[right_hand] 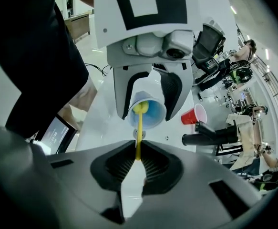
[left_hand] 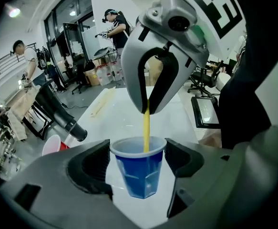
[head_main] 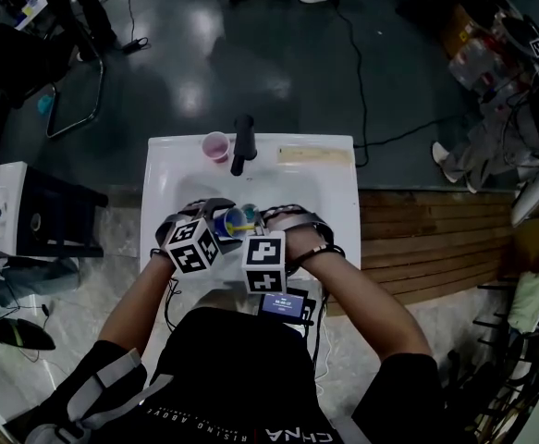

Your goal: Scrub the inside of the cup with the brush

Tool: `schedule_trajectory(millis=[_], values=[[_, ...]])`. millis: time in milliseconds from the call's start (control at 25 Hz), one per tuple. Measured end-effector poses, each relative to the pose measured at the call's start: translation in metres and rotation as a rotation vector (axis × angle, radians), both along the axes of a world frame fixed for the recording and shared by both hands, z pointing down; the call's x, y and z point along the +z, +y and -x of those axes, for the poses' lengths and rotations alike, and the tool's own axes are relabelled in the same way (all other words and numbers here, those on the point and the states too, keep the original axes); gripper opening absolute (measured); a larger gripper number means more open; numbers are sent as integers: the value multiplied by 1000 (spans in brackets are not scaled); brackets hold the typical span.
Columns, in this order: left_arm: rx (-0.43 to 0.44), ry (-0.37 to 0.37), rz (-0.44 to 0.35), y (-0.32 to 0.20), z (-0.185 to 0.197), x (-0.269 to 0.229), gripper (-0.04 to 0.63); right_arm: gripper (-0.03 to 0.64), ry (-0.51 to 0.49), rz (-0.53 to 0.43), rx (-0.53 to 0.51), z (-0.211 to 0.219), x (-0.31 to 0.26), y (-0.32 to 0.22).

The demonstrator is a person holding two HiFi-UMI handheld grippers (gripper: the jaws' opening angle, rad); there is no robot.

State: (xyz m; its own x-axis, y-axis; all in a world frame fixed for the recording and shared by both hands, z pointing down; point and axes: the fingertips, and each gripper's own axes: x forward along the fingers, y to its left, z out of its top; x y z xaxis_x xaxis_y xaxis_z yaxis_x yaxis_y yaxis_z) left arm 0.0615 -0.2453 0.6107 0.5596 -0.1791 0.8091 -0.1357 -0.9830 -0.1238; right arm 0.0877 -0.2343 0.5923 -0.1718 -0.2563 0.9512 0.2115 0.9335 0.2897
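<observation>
A blue cup [left_hand: 139, 168] with a white rim sits between the jaws of my left gripper [left_hand: 139, 163], which is shut on its sides. In the head view the blue cup [head_main: 233, 220] is held over the white sink [head_main: 334, 192] between both grippers. My right gripper [right_hand: 138, 162] is shut on the yellow handle of a brush [right_hand: 139, 137], whose far end reaches down into the cup's mouth [right_hand: 146, 109]. From the left gripper view, the yellow brush handle [left_hand: 146, 125] drops from the right gripper [left_hand: 150, 108] into the cup.
A black faucet [head_main: 242, 141] stands at the back of the sink, with a red cup [head_main: 216, 145] beside it. A small screen [head_main: 284, 305] lies near my body. People and office chairs fill the room beyond.
</observation>
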Motion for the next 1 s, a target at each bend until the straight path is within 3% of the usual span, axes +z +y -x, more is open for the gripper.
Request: schedule_trajectory(millis=[240,480,1000], values=[[9,-7,13,3,0,6,362,41,-36,-22,16,4,-14,-6],[9,2,20,5,-2,6,362,41,-6,-28,43,-12,-10,-18],[-12,-2,16,0,6,7,362,41,-24,60,69,-14,7,5]])
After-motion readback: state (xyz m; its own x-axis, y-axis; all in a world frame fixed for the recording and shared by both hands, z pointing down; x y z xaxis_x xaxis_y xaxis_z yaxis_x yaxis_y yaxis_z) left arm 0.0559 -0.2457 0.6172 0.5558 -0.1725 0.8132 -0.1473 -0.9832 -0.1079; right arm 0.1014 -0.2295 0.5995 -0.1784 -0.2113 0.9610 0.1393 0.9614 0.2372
